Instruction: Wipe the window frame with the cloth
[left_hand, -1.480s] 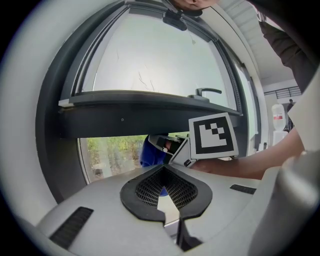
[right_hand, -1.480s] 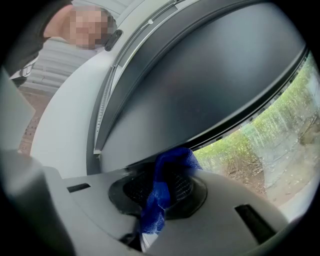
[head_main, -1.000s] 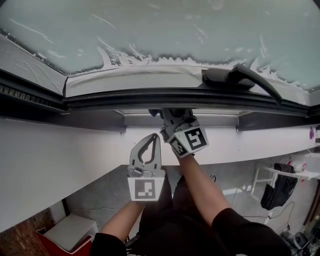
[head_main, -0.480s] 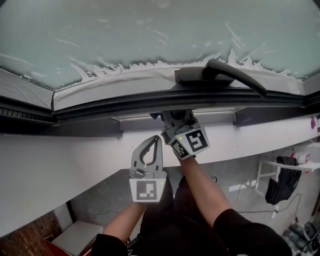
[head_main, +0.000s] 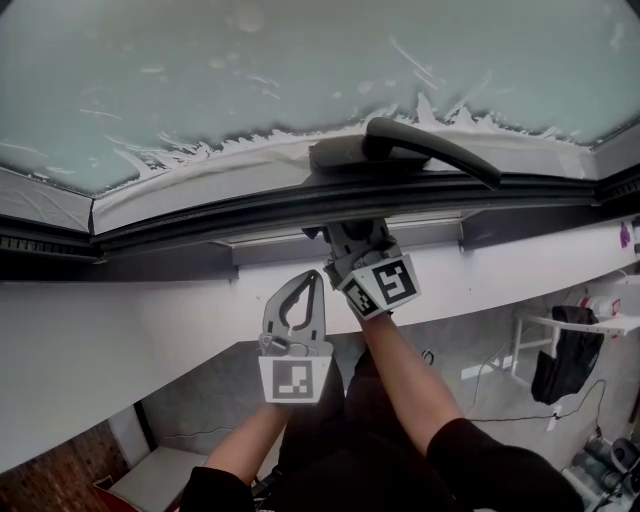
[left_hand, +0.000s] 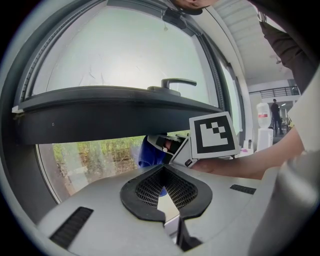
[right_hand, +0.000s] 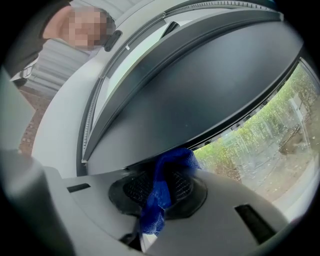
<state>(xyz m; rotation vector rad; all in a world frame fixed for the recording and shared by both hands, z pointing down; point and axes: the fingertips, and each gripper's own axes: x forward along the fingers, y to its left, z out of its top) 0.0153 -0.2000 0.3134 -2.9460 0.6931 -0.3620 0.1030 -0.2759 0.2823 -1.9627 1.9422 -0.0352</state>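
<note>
The window's dark frame (head_main: 250, 215) runs across the head view under the frosted pane, with a grey handle (head_main: 405, 145) on the sash. My right gripper (head_main: 347, 232) reaches up to that frame and is shut on a blue cloth (right_hand: 161, 192). The cloth's top bunches against the underside of the dark frame (right_hand: 200, 100). My left gripper (head_main: 311, 280) hovers just left of and below the right one, shut and empty. In the left gripper view its jaws (left_hand: 165, 186) meet, and beyond them show the blue cloth (left_hand: 149, 152) and the right gripper's marker cube (left_hand: 212, 135).
A white sill (head_main: 120, 320) runs below the frame. Far below on the floor stand a drying rack with dark clothing (head_main: 565, 365) and a box (head_main: 150, 480). Greenery shows outside through the gap (right_hand: 270, 135).
The handle has slid left in the head view, from right of the right gripper to nearly above it; so the right gripper and cloth have moved rightward along the frame. The left gripper kept alongside.
</note>
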